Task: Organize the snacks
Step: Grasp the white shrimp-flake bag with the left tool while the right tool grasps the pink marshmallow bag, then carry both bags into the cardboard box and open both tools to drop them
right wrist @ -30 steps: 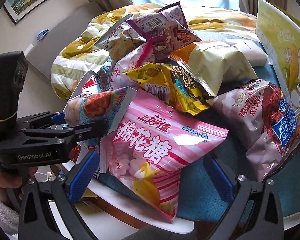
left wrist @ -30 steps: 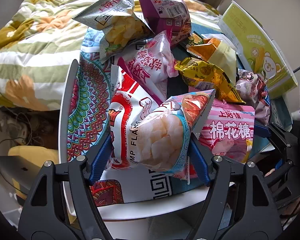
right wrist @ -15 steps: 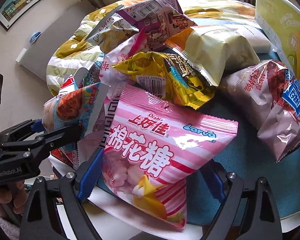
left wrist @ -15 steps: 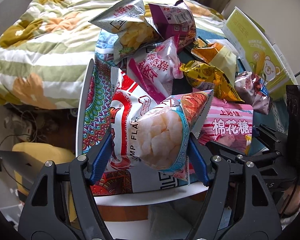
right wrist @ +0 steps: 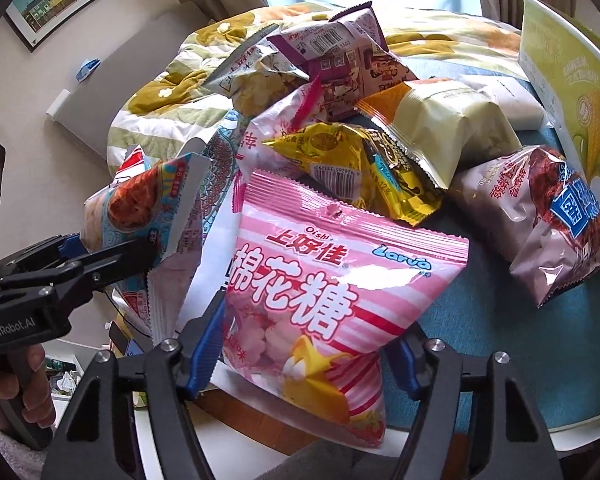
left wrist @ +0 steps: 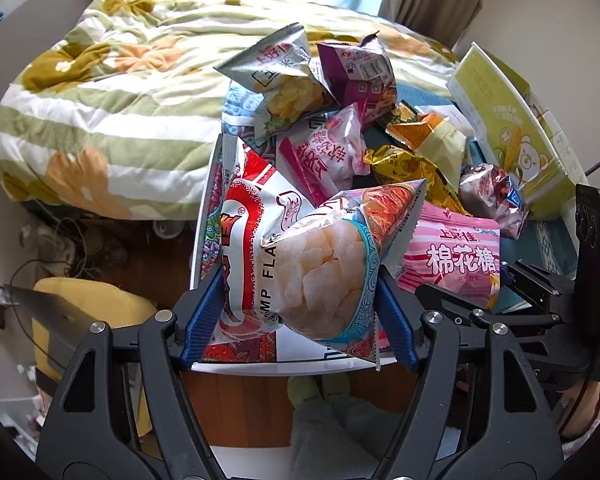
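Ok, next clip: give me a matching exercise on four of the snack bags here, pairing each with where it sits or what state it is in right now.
Things:
1. prawn cracker bag
2. pink marshmallow bag
3. purple bag
4. yellow bag

Places or states:
A. at the far top of the pile, near the quilt
B. between the left gripper fingers
C. lying just behind the marshmallow bag, barcode showing
D. between the right gripper fingers

Pairs: 1-B, 2-D, 3-A, 4-C
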The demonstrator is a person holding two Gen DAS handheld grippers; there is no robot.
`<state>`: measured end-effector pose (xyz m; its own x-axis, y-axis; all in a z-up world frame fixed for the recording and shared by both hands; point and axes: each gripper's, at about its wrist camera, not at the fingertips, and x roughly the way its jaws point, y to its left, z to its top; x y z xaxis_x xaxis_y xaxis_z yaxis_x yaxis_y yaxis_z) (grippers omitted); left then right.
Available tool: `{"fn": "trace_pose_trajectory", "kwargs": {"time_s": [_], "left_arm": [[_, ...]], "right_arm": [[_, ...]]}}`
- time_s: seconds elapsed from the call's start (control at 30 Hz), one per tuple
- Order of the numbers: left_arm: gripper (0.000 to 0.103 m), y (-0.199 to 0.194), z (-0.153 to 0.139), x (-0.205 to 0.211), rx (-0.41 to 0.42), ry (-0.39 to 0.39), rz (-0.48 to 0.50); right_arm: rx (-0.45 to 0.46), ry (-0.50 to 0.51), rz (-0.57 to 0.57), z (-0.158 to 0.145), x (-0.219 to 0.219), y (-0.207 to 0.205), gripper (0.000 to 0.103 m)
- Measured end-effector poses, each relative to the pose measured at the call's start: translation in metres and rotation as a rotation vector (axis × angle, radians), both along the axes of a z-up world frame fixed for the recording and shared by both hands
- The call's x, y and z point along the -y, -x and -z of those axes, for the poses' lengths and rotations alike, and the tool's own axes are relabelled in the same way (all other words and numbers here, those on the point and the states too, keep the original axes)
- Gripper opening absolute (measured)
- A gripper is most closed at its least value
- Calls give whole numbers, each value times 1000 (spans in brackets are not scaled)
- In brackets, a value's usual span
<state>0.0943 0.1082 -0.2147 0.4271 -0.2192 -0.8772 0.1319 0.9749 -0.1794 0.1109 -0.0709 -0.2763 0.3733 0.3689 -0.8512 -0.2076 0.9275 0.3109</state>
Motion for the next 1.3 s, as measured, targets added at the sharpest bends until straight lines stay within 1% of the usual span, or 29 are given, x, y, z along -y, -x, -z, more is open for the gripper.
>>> {"fn": "trace_pose_trajectory", "kwargs": {"time_s": [0.17, 0.37, 0.53, 0.67, 0.83, 1.0, 1.13, 1.3], "left_arm": [[69, 7, -22, -4, 28, 5, -30], [69, 9, -55, 1, 71, 17, -42], [69, 3, -91, 23, 133, 12, -12], [69, -11, -115, 53, 169, 27, 20], [69, -31, -139, 109, 215, 57, 60], [69, -54, -153, 190, 232, 91, 100], [69, -72, -152, 263, 217, 129, 141], [69, -94, -138, 344, 169, 122, 174]], "right_arm": [[23, -11, -6, -16, -1, 6, 66], [82, -24, 1, -50, 7, 18, 65], [145, -29, 40, -85, 26, 18, 65], [204, -30, 80, -116, 58, 17, 65], [273, -5, 142, -148, 118, 10, 65], [306, 34, 190, -168, 194, -1, 65], [306, 58, 222, -176, 256, -10, 65], [302, 87, 249, -180, 321, -18, 65]]}}
